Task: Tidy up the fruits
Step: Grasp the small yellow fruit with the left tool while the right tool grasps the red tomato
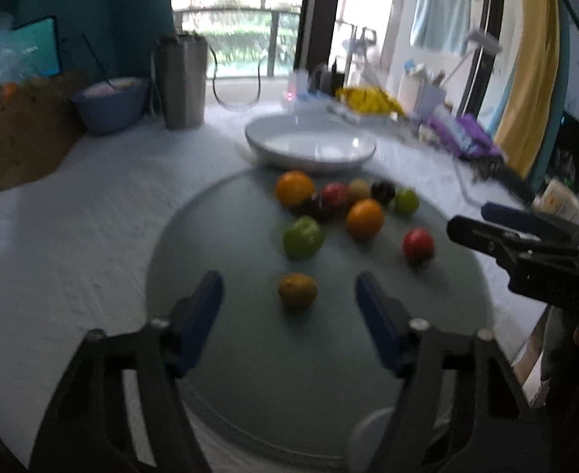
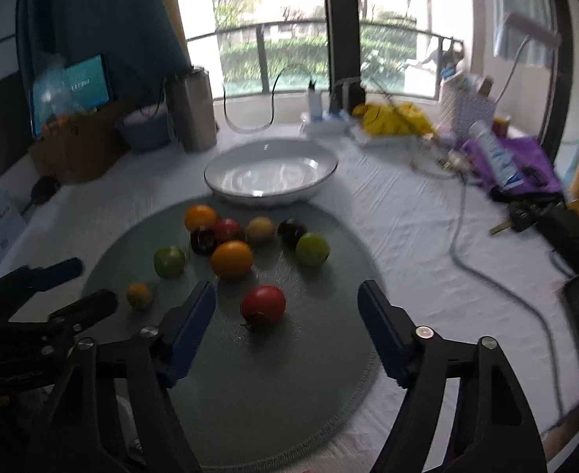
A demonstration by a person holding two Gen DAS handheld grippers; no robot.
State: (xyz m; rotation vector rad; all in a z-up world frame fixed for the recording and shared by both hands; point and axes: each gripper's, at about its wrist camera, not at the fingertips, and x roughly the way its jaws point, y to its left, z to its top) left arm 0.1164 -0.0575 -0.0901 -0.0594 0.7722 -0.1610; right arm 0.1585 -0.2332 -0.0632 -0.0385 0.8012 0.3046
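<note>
Ten or so small fruits sit loose on a round grey mat (image 2: 329,374) on the white-clothed table (image 2: 408,228), mostly bunched toward the far edge, right in front of a white bowl (image 2: 269,175) that has nothing in it. Both shots are pretty blurry btw.

Left gripper (image 1: 289,287) hangs over the near part of the mat with its blue fingers (image 1: 202,315) spread apart, and a small yellowish-orange fruit (image 1: 297,289) sits between the tips. The pads aren't touching it, clear gap on both sides.

Right gripper (image 2: 285,295) is the same deal: jaws wide, with a red fruit (image 2: 264,304) on the mat between the tips and closer to the left finger, not gripped.

Further back there's a green fruit (image 2: 169,262), a big orange one (image 2: 232,259), another green one (image 2: 312,249) off to the right, and a cluster of orange, red and dark ones just before the bowl. Clutter runs along the window side, including a steel flask (image 2: 193,108).
</note>
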